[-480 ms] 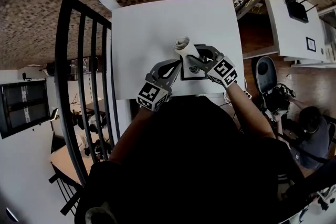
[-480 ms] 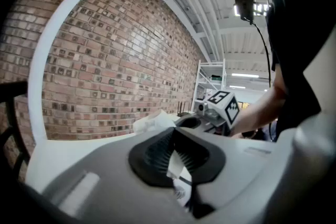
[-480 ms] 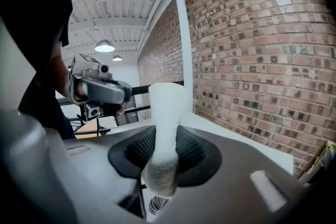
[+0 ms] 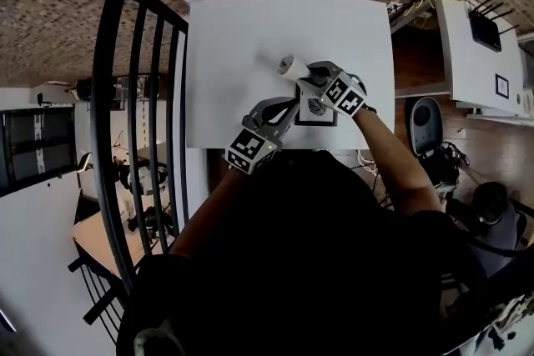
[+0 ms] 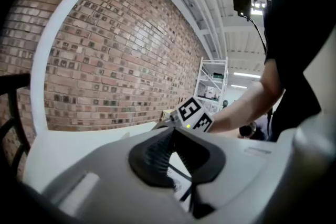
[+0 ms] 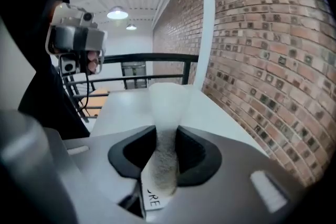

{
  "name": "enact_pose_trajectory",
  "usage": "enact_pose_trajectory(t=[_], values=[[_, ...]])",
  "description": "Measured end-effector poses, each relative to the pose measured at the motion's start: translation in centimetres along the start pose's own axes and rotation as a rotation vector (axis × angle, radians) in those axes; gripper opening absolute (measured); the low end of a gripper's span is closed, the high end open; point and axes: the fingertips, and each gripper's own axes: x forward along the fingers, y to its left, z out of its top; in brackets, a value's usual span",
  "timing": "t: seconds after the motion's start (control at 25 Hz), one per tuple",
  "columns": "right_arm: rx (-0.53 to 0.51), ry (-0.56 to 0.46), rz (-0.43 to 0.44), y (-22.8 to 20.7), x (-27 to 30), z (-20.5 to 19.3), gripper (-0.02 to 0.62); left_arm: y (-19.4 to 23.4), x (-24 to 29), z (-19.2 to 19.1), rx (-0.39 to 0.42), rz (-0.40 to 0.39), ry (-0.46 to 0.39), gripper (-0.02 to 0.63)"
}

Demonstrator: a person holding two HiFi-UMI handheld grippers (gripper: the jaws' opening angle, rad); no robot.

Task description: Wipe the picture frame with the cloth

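Nearest us, the left gripper (image 4: 289,109) reaches in from the frame's left side. Its own view shows the jaws drawn close, with only a thin gap that narrows to a V. The black edge of the picture frame (image 4: 318,122) runs in that gap, so we read the jaws as pinched on the frame's left border. The frame lies flat near the front edge of the white table (image 4: 250,37).

Just beyond, the right gripper (image 4: 310,77) hangs over the frame's upper part. Its jaws are clamped tight on the pale cloth (image 6: 168,107), whose speckled middle is squeezed between the dark pads. A white label hangs from the cloth below the pads. Past the fingertips the cloth flares into a loose roll, which sticks out over the bare tabletop just beyond the frame's far left corner.

To the left of the table stands a black railing (image 4: 125,96), and behind it all rises a brick wall (image 6: 262,60).
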Motion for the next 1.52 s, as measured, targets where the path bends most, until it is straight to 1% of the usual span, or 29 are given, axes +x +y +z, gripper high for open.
enact_pose_trajectory(t=[0.12, 0.32, 0.48, 0.6, 0.72, 0.84, 1.0, 1.12, 1.32, 1.52], values=[[-0.14, 0.115, 0.018, -0.6, 1.4, -0.9, 0.112, 0.1, -0.1, -0.4, 0.0, 0.014, 0.005, -0.001], [-0.286, 0.252, 0.065, -1.0, 4.3, -2.5, 0.112, 0.3, -1.0, -0.7, -0.009, 0.037, 0.005, -0.002], [-0.367, 0.371, 0.084, -1.6, 6.2, -4.4, 0.112, 0.9, -1.5, -0.7, -0.023, 0.058, 0.001, -0.002], [-0.384, 0.454, 0.13, -0.8, 6.8, -6.5, 0.112, 1.0, -2.0, -1.0, -0.03, 0.071, 0.003, -0.002], [-0.38, 0.46, 0.17, 1.2, 6.9, -7.4, 0.112, 1.3, -2.6, -1.4, -0.039, 0.085, 0.002, -0.002], [-0.385, 0.446, 0.187, 2.8, 6.8, -7.5, 0.112, 1.8, -3.0, -1.6, -0.05, 0.089, 0.001, -0.002], [-0.391, 0.437, 0.209, 5.1, 6.2, -7.4, 0.112, 2.1, -3.3, -1.7, -0.052, 0.076, 0.001, -0.002], [-0.378, 0.438, 0.214, 6.5, 6.0, -8.2, 0.112, 2.2, -3.2, -1.8, -0.052, 0.075, -0.001, -0.002], [-0.328, 0.436, 0.227, 8.7, 5.3, -8.6, 0.112, 1.9, -2.6, -1.5, -0.041, 0.053, 0.004, -0.002], [-0.332, 0.446, 0.274, 11.3, 4.5, -8.9, 0.112, 0.8, -1.9, -1.6, -0.024, 0.021, 0.016, -0.002]])
